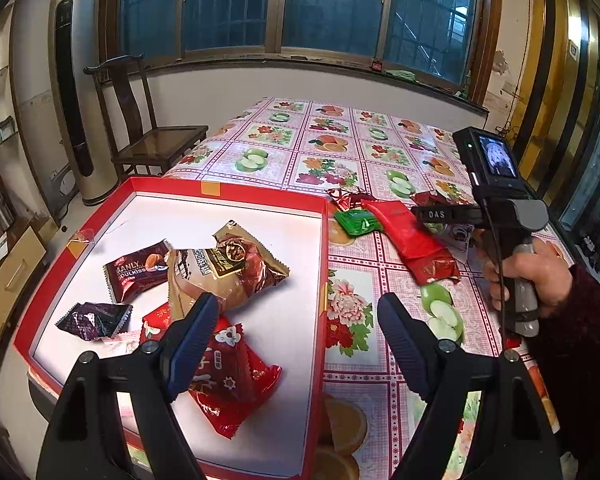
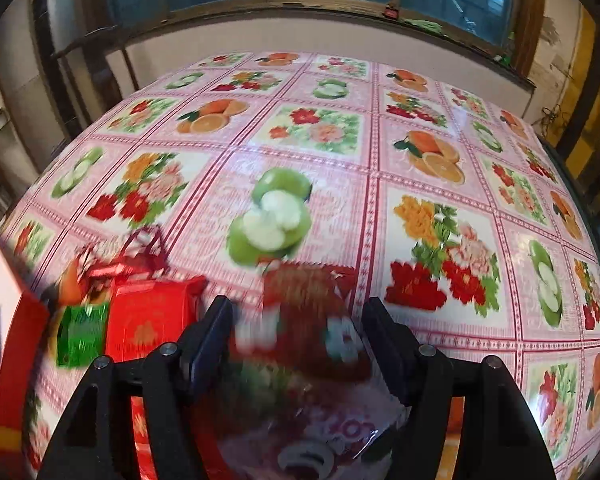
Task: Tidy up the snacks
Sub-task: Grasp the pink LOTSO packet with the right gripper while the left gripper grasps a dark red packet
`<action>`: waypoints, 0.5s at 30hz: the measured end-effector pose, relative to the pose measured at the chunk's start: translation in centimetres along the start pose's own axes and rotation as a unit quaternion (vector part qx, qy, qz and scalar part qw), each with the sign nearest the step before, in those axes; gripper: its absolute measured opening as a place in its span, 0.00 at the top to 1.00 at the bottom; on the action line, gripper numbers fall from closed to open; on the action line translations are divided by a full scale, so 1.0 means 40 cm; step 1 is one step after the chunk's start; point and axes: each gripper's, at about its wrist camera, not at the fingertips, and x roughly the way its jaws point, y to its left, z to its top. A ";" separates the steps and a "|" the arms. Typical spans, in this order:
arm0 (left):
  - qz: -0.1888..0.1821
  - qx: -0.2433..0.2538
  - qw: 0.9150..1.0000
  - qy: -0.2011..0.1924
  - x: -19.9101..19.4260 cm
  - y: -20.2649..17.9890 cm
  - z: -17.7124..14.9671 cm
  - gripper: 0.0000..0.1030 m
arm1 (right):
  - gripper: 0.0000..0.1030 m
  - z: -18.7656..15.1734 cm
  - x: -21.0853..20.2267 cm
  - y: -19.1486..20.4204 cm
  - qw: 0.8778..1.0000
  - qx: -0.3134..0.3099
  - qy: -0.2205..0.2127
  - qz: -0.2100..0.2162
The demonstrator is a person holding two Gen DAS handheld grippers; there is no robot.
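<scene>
Red-walled, the shallow white-floored cardboard box (image 1: 172, 188) at near left already holds several foil snack packets (image 1: 236, 264), which suggests it serves as the collecting tray. Above it the left gripper (image 1: 296, 320) hangs with jaws wide apart and empty. To the right, loose red and green packets (image 1: 412, 240) lie on the fruit-print tablecloth (image 2: 380, 140); there the right gripper (image 2: 296, 328) straddles a blurred red packet (image 2: 300, 320), pads seemingly not yet pressing.
</scene>
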 end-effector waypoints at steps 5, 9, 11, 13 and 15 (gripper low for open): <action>-0.013 0.023 1.000 0.005 -0.005 -0.043 -0.014 0.21 | 0.30 -0.113 -0.085 -0.047 0.996 -0.040 0.037 0.067; -0.024 0.046 0.999 0.014 0.016 -0.104 -0.016 0.21 | 0.30 -0.165 -0.195 -0.167 0.984 -0.017 -0.003 0.176; -0.028 0.067 0.997 0.019 0.034 -0.150 -0.013 0.21 | 0.29 -0.163 -0.238 -0.267 0.980 0.051 -0.054 0.185; -0.032 0.091 0.995 0.023 0.055 -0.198 -0.009 0.21 | 0.29 -0.163 -0.245 -0.355 0.968 0.125 -0.085 0.200; -0.041 0.119 0.992 0.027 0.085 -0.247 -0.002 0.21 | 0.29 -0.166 -0.230 -0.396 0.959 0.166 -0.082 0.214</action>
